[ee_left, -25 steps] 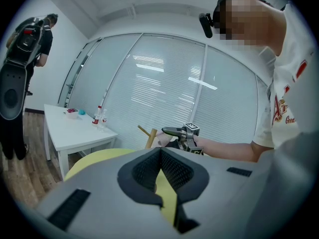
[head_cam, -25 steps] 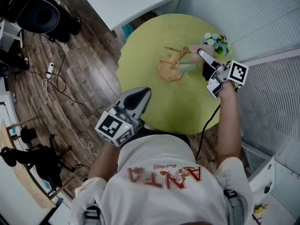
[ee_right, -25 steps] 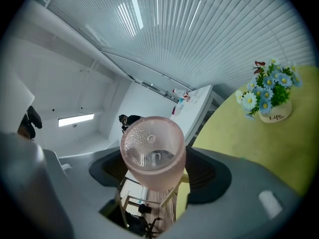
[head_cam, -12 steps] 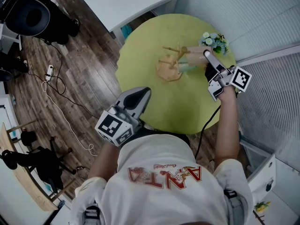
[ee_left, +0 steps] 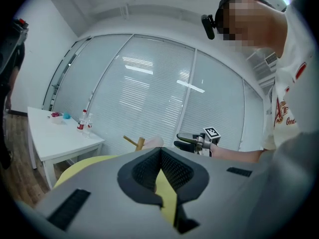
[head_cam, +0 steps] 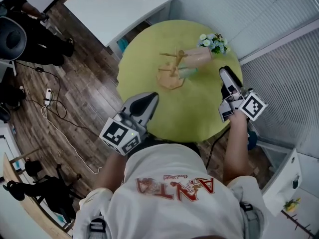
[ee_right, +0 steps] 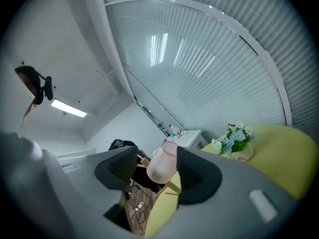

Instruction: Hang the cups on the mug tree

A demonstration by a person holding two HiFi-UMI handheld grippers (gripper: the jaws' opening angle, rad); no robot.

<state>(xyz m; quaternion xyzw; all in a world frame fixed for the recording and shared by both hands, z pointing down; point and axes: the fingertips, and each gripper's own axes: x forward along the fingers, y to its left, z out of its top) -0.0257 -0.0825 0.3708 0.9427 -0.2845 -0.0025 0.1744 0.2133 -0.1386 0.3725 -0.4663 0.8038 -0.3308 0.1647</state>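
The wooden mug tree [head_cam: 171,71] stands at the far middle of the round yellow-green table [head_cam: 199,113]. A pink cup [head_cam: 198,56] hangs on its right side, and a green cup [head_cam: 188,72] sits just below it. My right gripper [head_cam: 225,73] is to the right of the tree, clear of both cups. Its jaws have just been closing but are still apart, with nothing between them. In the right gripper view the pink cup [ee_right: 162,167] shows beyond the right gripper [ee_right: 157,154]. My left gripper [head_cam: 153,97] hovers at the table's near left edge, shut and empty [ee_left: 160,153].
A pot of small flowers [head_cam: 213,42] stands behind the pink cup near the table's far edge. A white table [head_cam: 119,9] with bottles is beyond, over a wooden floor with cables [head_cam: 55,113]. Blind-covered walls [head_cam: 289,73] close in the right side.
My right gripper has let go of the pink cup and drawn back toward me and to the right. The cup stays on the tree. The left gripper has hardly moved.
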